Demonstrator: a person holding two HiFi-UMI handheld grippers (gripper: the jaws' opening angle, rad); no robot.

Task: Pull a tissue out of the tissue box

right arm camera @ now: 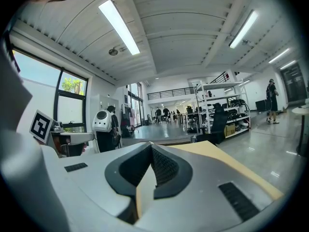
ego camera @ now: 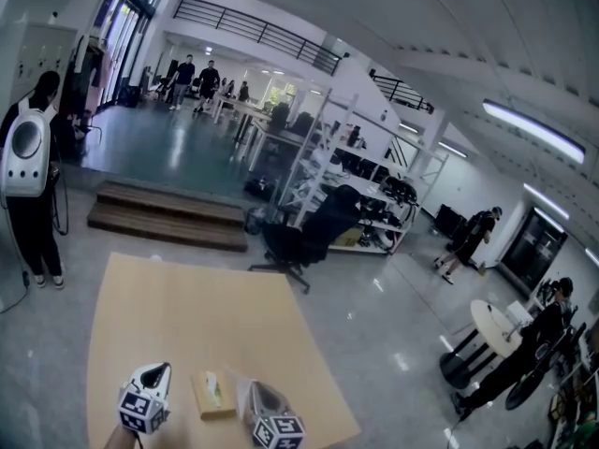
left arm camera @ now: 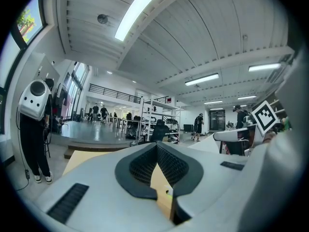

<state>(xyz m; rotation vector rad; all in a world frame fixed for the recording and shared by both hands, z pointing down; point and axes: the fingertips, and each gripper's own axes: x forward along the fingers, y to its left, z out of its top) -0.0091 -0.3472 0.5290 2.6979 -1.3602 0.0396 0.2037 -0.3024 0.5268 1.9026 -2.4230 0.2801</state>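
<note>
Head view: the tissue box (ego camera: 213, 394), a small tan carton, lies flat on the pale wooden table (ego camera: 187, 316) at the lower centre of the frame, top face up, with a darker slot along that face. Whether a sheet stands proud of the slot cannot be made out at this size, and no loose tissue can be made out on the table. The left gripper (left arm camera: 157, 146) sits just left of the box and the right gripper (right arm camera: 151, 146) just right of it, both at the bottom edge. In each gripper view the jaw tips meet with nothing between them, and both point out level across the room rather than at the box. Judgement: a tissue is very light, limp and easily torn, so it should be pinched on the fold at the slot, near its middle, and drawn straight up. The carton is probably light too, and may slide or lift with the sheet unless the other gripper steadies it at an end.
</note>
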